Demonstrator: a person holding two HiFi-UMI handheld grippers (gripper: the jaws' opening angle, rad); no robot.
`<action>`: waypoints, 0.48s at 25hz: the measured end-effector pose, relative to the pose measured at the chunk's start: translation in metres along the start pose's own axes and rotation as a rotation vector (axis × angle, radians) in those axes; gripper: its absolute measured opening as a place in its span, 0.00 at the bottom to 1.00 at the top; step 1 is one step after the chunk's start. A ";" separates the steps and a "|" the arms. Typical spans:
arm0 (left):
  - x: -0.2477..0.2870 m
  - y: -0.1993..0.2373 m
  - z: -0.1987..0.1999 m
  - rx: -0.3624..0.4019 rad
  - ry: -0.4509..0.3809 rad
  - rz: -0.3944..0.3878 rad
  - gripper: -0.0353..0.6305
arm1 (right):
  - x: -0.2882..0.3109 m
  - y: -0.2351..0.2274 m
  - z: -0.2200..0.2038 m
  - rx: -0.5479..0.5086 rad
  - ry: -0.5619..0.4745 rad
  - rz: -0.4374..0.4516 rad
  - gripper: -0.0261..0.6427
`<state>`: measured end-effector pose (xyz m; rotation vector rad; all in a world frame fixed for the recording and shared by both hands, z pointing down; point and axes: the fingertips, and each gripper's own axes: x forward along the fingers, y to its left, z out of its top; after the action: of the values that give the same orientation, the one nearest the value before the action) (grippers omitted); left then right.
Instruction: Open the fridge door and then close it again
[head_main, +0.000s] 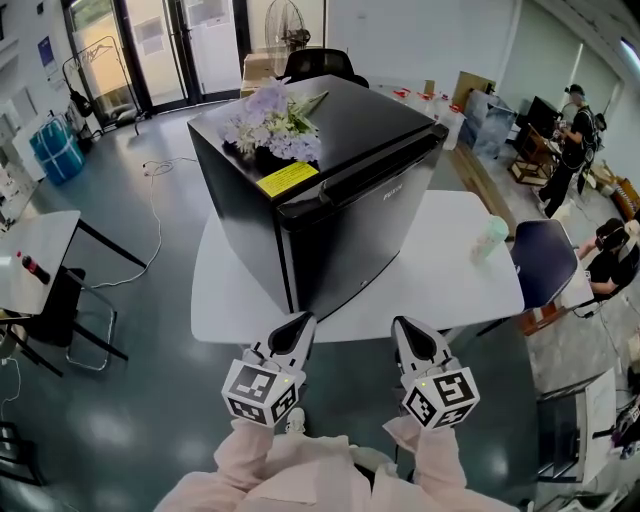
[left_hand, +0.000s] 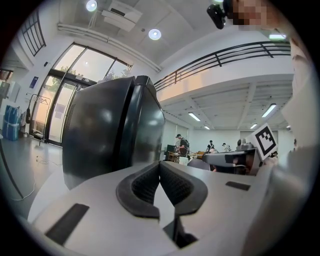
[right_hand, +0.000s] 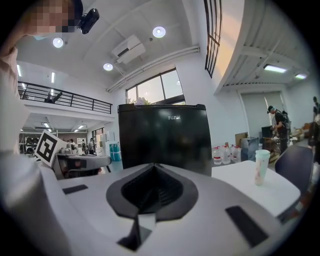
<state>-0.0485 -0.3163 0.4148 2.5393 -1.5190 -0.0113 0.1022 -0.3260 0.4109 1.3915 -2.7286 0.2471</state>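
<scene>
Jaws of the left gripper (head_main: 297, 328) meet at their tips with nothing between them. In the head view it sits at about 7 o'clock, just off the near edge of the white table (head_main: 455, 250). In its own view it looks at a corner of the fridge (left_hand: 115, 130), where the seam between body and door shows.

The fridge stands upright on the table, centre and toward 12 o'clock. A bunch of pale flowers (head_main: 275, 125) and a yellow sticker (head_main: 287, 180) lie on its top. Its door (head_main: 375, 235) is shut against the body and faces about 5 o'clock. The door's top edge, its long line, runs from 8 o'clock to 2 o'clock.

At 5 o'clock the right gripper (head_main: 410, 332) has its jaws fully together and holds nothing. Its own view meets the door almost square on.

Further right, at 3 o'clock, a pale cup (head_main: 490, 238) stands near the table's edge, with a dark chair (head_main: 545, 262) just beyond.
</scene>
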 end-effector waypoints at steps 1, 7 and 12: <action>0.000 0.000 0.000 -0.002 0.000 0.002 0.07 | 0.001 0.001 0.000 -0.004 0.001 0.001 0.05; -0.003 0.004 -0.001 -0.012 0.002 0.017 0.07 | 0.002 0.004 0.002 -0.048 0.000 -0.019 0.05; -0.004 0.007 -0.004 -0.018 0.007 0.026 0.07 | 0.004 0.006 -0.001 -0.038 0.005 -0.018 0.05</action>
<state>-0.0560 -0.3157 0.4194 2.5026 -1.5420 -0.0127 0.0957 -0.3255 0.4115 1.4030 -2.7003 0.1964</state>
